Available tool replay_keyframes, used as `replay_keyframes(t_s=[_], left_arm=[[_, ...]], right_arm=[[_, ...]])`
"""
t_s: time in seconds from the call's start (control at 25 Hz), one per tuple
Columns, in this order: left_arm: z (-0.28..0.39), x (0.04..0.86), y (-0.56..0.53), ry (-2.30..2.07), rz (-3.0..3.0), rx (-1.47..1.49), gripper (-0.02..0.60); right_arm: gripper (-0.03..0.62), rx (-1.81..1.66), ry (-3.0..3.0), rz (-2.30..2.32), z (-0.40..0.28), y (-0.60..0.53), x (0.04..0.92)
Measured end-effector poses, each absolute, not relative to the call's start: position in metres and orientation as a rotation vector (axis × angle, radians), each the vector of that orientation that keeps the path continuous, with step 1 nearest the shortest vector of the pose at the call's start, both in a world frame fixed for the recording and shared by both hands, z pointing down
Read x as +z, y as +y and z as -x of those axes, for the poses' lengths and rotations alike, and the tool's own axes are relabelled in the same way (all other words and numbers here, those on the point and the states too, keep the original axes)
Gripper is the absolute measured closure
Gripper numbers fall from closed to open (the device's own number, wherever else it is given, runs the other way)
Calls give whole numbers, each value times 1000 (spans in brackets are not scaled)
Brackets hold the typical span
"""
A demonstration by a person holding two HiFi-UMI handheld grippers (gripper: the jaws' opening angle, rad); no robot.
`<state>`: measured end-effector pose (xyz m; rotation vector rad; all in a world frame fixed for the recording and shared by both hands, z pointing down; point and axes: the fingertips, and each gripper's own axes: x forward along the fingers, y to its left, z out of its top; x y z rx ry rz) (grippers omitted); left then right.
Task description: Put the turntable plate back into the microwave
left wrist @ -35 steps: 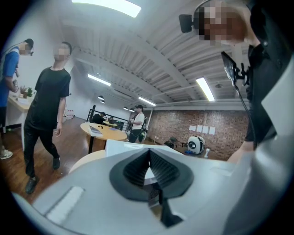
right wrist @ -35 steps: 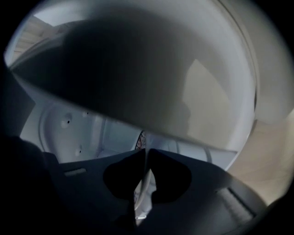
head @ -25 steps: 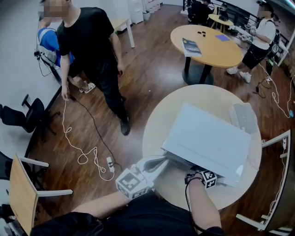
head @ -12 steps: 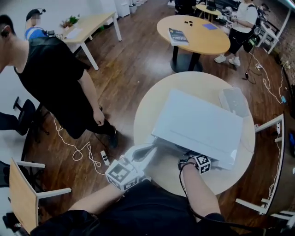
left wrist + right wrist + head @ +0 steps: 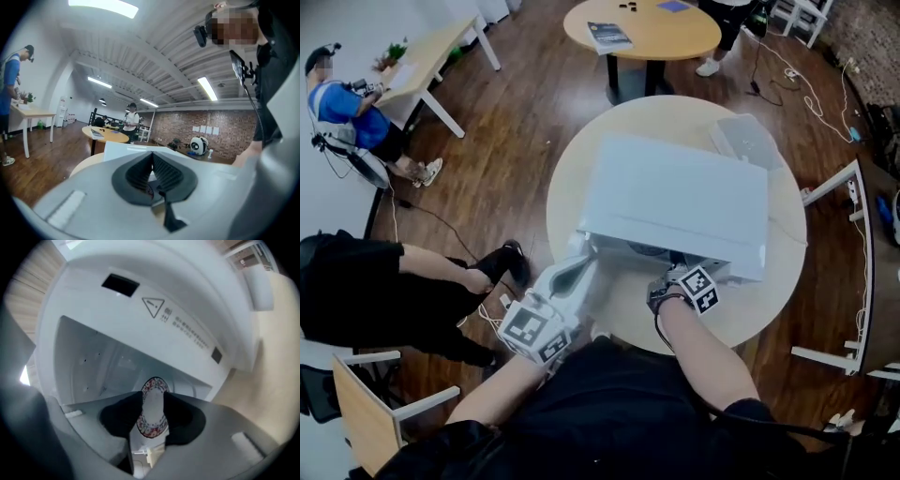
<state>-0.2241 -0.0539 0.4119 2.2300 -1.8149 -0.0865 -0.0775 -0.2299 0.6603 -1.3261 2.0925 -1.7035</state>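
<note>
The white microwave (image 5: pixel 675 202) stands on a round wooden table (image 5: pixel 572 187) with its front toward me. In the right gripper view its cavity (image 5: pixel 117 366) is open. The turntable plate (image 5: pixel 152 413), white with a red patterned rim, lies inside on the floor of the cavity. My right gripper (image 5: pixel 152 397) points into the cavity; its jaws are opening, with the plate in the gap and the pads not pressing on it. In the head view this gripper (image 5: pixel 670 277) is at the front opening. My left gripper (image 5: pixel 579 269) is at the microwave's front left corner, and in its own view its jaws (image 5: pixel 151 157) meet, with nothing visible between them.
A flat white device (image 5: pixel 745 141) lies on the table behind the microwave. A person in black (image 5: pixel 366 291) stands close at the left, near a cable on the floor. A second round table (image 5: pixel 642 28), a wooden chair (image 5: pixel 356 412) and a white frame (image 5: pixel 853 272) stand around.
The person in black has walked from the far left to close beside me. The head view has swung, so the microwave sits higher in the picture. Both grippers stay at the microwave's front.
</note>
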Motion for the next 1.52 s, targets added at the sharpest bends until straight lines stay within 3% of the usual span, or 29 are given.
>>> replay_keyframes(t_s=[0.24, 0.4, 0.48, 0.56, 0.88, 1.52], left_arm=[[211, 402, -50, -1797, -2230, -80, 578], [186, 409, -59, -1745, -2251, -78, 578], [171, 412, -64, -1722, -2285, -104, 578], [172, 412, -62, -1763, -2300, -149, 578], [124, 430, -84, -1626, -2366, -116, 578], [66, 421, -90, -1591, -2548, 23, 578]], right_arm=[[465, -1544, 2646, 1222, 83, -171, 632], [528, -1006, 3214, 925, 67, -117, 594], [591, -694, 3322, 904, 46, -109, 574], [592, -475, 3329, 982, 38, -115, 563], [592, -538, 3222, 1223, -5, -129, 562], [592, -602, 3236, 1138, -24, -138, 582]])
